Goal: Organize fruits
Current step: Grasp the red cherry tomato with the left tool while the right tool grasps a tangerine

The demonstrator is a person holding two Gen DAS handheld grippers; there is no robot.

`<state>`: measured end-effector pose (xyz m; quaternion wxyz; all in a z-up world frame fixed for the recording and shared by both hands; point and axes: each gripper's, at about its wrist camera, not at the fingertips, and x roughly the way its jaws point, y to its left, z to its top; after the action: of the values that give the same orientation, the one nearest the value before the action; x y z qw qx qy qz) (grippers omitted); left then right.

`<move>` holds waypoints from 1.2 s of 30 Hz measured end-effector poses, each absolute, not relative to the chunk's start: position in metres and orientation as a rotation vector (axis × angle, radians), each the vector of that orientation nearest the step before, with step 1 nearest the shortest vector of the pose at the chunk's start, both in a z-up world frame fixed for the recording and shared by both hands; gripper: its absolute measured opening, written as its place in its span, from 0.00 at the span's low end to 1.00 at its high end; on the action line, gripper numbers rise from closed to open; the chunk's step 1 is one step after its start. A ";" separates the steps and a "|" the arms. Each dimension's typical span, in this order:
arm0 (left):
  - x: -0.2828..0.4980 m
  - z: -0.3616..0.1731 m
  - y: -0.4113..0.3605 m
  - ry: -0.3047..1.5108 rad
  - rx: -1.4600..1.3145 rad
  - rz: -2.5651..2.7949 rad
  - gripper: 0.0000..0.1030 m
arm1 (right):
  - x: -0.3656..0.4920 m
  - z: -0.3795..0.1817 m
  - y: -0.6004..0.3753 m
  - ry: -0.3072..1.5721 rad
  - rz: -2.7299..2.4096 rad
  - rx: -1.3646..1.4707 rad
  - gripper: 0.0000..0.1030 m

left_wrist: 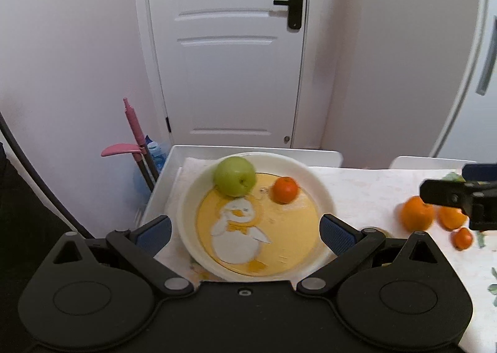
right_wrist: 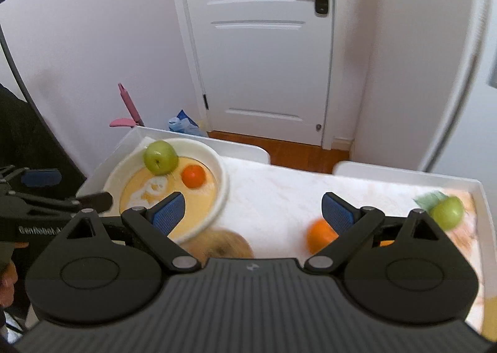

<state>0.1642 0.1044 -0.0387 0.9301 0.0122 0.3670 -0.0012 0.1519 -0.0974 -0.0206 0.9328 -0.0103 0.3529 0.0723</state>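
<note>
A white bowl (left_wrist: pixel 316 185) with a yellow duck picture holds a green apple (left_wrist: pixel 234 176) and a small orange (left_wrist: pixel 284 190). My left gripper (left_wrist: pixel 245 230) is open and empty, held just above the bowl's near side. Several oranges (left_wrist: pixel 416 213) lie on the table to the right. In the right wrist view the bowl (right_wrist: pixel 222 179), its apple (right_wrist: pixel 160 156) and its orange (right_wrist: pixel 193 176) sit at left. My right gripper (right_wrist: pixel 253 213) is open and empty above the table, with an orange (right_wrist: pixel 320 235) by its right finger, a second green apple (right_wrist: pixel 447 212) far right and a brownish fruit (right_wrist: pixel 223 245) below.
The table (right_wrist: pixel 279 194) has a pale cloth and a raised white rim. A white door (left_wrist: pixel 230 48) and a pink-handled mop (left_wrist: pixel 133 123) stand behind it. The left gripper shows at the left edge of the right wrist view (right_wrist: pixel 46 194).
</note>
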 end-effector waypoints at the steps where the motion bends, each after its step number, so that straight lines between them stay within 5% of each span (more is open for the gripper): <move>1: 0.159 -0.037 0.098 0.746 0.028 -0.004 1.00 | 0.145 -0.020 -0.106 0.720 0.145 -0.035 1.00; 24: 0.096 -0.076 -0.055 0.780 0.006 -0.036 0.97 | 0.094 -0.070 -0.251 0.769 0.171 -0.071 1.00; 36: 0.083 -0.133 -0.100 0.836 -0.013 -0.022 0.75 | 0.111 -0.118 -0.269 0.807 0.211 -0.077 0.93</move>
<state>0.0833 -0.0999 -0.1325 0.9138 -0.0062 0.4060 -0.0107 0.1112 -0.2695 -0.1183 0.9135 -0.0375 0.3918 0.1024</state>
